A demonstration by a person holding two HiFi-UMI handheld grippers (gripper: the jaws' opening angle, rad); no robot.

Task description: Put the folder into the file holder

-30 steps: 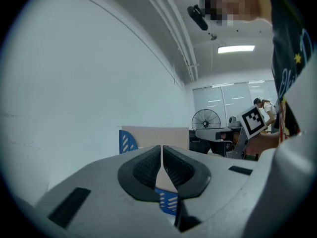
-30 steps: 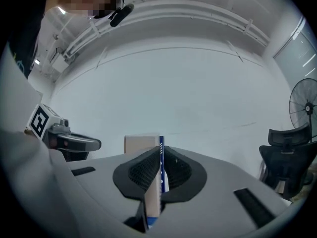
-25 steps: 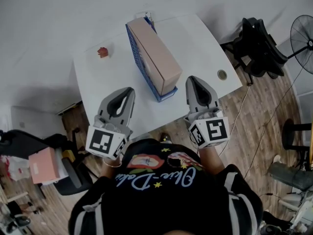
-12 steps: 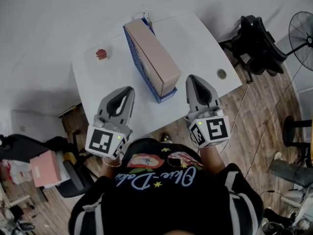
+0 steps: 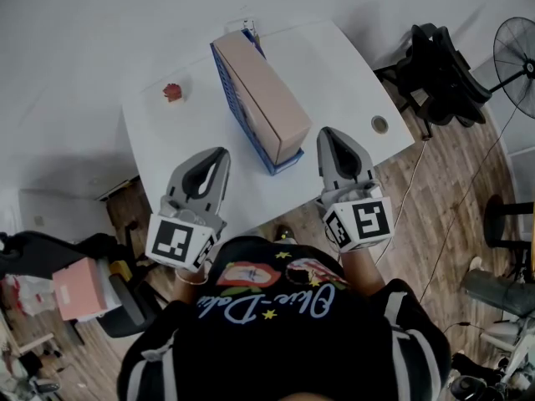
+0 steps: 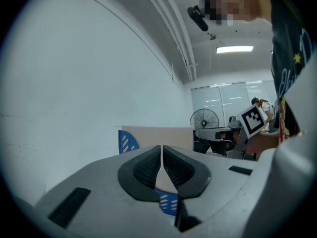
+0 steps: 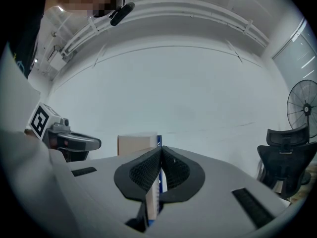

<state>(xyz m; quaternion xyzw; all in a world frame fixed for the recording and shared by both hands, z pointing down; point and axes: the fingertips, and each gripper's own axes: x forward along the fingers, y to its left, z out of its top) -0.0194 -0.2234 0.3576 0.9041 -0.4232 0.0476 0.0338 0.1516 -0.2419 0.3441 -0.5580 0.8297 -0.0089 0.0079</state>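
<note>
A tan folder (image 5: 263, 94) stands on edge inside the blue file holder (image 5: 236, 111) in the middle of the white table (image 5: 334, 73). My left gripper (image 5: 219, 154) hovers at the table's near edge, left of the holder's near end, with its jaws shut and nothing between them. At the right of that same end, my right gripper (image 5: 328, 134) is also shut and empty. The left gripper view has the folder (image 6: 158, 137) and holder (image 6: 128, 143) just beyond its jaws. In the right gripper view the folder (image 7: 134, 145) and the holder's blue edge (image 7: 159, 142) stand ahead.
A small red object (image 5: 173, 92) lies on the table's far left. A round cable hole (image 5: 380, 126) sits near the right corner. A black chair (image 5: 439, 78) and a fan (image 5: 517, 57) stand right of the table. A pink box (image 5: 75, 286) rests at lower left.
Both grippers stay where they were, shut. Only the head view has shifted slightly.
</note>
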